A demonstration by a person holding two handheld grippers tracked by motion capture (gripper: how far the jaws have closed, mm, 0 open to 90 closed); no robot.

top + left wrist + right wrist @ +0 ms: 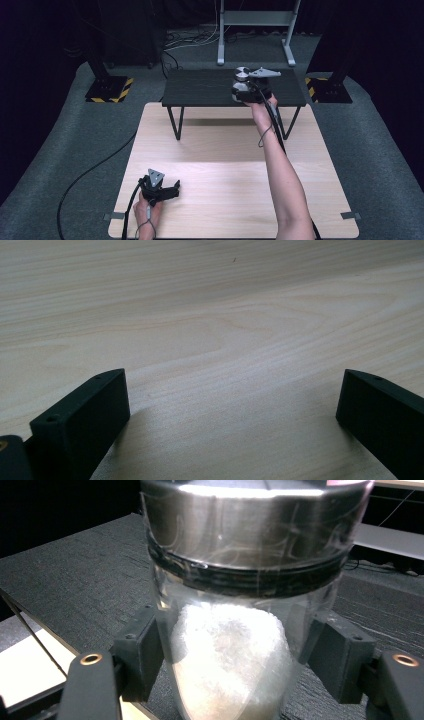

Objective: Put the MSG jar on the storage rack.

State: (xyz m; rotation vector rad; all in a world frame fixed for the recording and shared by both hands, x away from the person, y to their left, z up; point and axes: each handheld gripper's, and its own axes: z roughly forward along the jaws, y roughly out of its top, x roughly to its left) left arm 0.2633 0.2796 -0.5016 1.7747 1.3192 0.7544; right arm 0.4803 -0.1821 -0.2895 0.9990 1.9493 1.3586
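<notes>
The right gripper [243, 95] is far out over the small black table [200, 95] that stands at the back of the light wooden bench [225, 170]. Its fingers [142, 655] sit on both sides of a clear jar [240, 630] with a shiny metal lid [250, 525]. They press against the glass, so they look closed on it. The jar has something white and fluffy inside. It stands upright near the front edge of the black table, or just above it; I cannot tell if it touches. The left gripper [162, 190] rests low over the near left part of the bench. Its fingers [85, 415] are wide apart and hold nothing. I think the step now is picking up the jar or setting it down there. The next move needs a firm, steady hold, because smooth glass can slip. The jar should stay upright.
</notes>
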